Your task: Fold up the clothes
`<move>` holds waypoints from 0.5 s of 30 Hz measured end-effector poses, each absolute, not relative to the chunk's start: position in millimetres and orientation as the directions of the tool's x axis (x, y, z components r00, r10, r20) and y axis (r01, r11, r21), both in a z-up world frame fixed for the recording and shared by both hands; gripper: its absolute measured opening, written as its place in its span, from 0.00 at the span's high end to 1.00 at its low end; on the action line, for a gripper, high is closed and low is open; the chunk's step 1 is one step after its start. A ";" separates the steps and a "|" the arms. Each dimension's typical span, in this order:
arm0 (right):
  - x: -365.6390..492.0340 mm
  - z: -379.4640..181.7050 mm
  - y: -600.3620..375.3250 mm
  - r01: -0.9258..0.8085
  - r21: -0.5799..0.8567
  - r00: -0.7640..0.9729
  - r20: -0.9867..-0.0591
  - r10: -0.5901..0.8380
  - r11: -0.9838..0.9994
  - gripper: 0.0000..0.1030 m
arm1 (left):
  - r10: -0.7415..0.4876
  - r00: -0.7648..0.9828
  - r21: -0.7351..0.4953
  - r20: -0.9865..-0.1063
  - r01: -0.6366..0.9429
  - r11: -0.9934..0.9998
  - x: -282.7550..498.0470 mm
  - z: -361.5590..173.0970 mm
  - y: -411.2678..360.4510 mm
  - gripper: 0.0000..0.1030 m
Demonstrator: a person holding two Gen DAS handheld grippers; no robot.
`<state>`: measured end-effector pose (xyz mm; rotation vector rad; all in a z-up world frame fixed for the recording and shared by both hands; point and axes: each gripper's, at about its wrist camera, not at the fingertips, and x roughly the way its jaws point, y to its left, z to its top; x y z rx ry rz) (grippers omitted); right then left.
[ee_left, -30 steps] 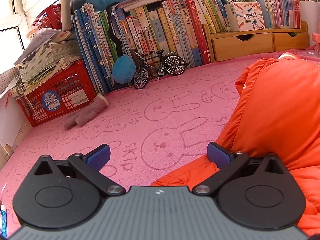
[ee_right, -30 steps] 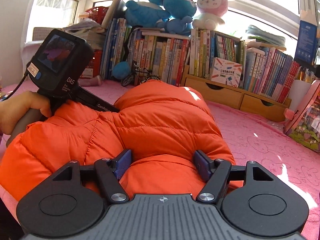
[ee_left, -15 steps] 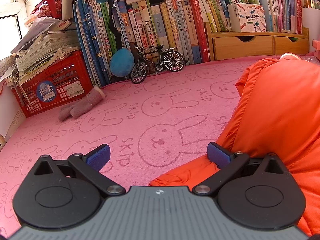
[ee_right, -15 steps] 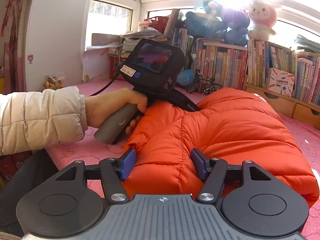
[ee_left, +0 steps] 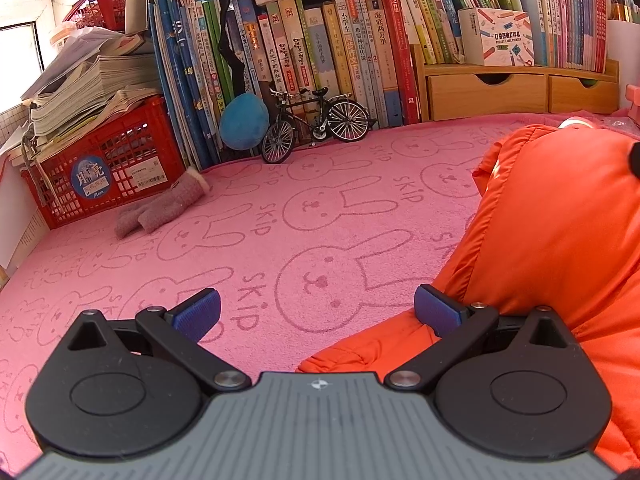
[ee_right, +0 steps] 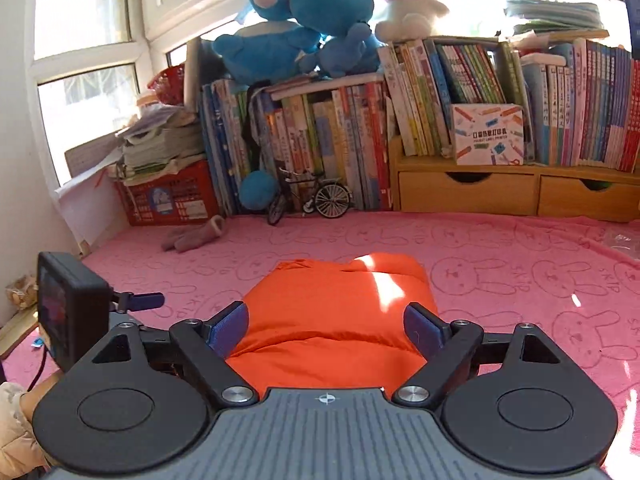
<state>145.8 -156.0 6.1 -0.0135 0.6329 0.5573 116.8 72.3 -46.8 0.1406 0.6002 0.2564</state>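
A: Where is the jacket (ee_right: 336, 316)?
B: In the right wrist view the orange puffy jacket lies folded in a bundle on the pink bunny-print cloth (ee_right: 520, 248), straight ahead of the right gripper (ee_right: 326, 330), with its near end between the two blue pads.

A: Do the fingers have hold of it?
B: No. They stand about half apart and are closing, with the jacket between them, but I cannot see either pad pressing on the fabric.

A: And the left gripper (ee_left: 316, 310)?
B: Its fingers are spread wide. Bare pink cloth lies between them. The jacket bulks just beside and past the right-hand finger (ee_left: 438, 314), and a low edge of it reaches in under that finger; whether the two touch, I cannot tell. Nothing is gripped.

A: Anything beyond the fingertips?
B: Well ahead, in the left wrist view, a model bicycle (ee_left: 316, 124) stands against a row of books (ee_left: 304, 52). Off to the left of the fingers a grey glove (ee_left: 164, 210) lies on the cloth beside a red crate (ee_left: 100, 164).

A: Is the person visible?
B: Only a pale sleeve (ee_right: 14, 432) at the lower left of the right wrist view, below the left gripper's black body.
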 end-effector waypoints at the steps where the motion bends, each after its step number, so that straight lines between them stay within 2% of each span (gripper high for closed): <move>1: 161.4 -0.7 -149.3 -0.478 0.122 0.662 -0.601 0.448 0.870 0.41 | 0.278 0.794 0.201 -0.541 -0.198 0.959 117.0 -46.9 72.9 0.00; 5: 202.2 -30.1 -124.9 -0.434 -0.076 0.681 -0.680 0.271 0.898 0.41 | 0.266 0.791 0.179 -0.551 -0.200 0.963 117.3 -47.3 76.3 0.00; 6: 209.0 -38.8 -122.4 -0.434 -0.089 0.672 -0.695 0.256 0.896 0.41 | 0.263 0.789 0.171 -0.555 -0.201 0.965 117.7 -47.6 77.6 0.00; 8: 220.9 -50.4 -129.8 -0.423 -0.015 0.630 -0.723 0.282 0.906 0.41 | 0.254 0.786 0.154 -0.564 -0.202 0.967 118.4 -48.0 79.7 0.00; 10: 231.1 -57.6 -141.3 -0.399 0.074 0.601 -0.732 0.321 0.914 0.33 | 0.249 0.787 0.148 -0.564 -0.200 0.969 118.0 -47.8 80.3 0.00; 11: 234.5 -58.0 -150.2 -0.390 0.127 0.589 -0.727 0.352 0.912 0.28 | 0.242 0.790 0.143 -0.563 -0.196 0.970 117.5 -47.4 80.9 0.00; 15: 225.1 -47.0 -203.6 -0.307 0.386 0.569 -0.658 0.493 0.870 0.26 | 0.212 0.787 0.083 -0.579 -0.202 0.976 110.4 -37.9 93.5 0.00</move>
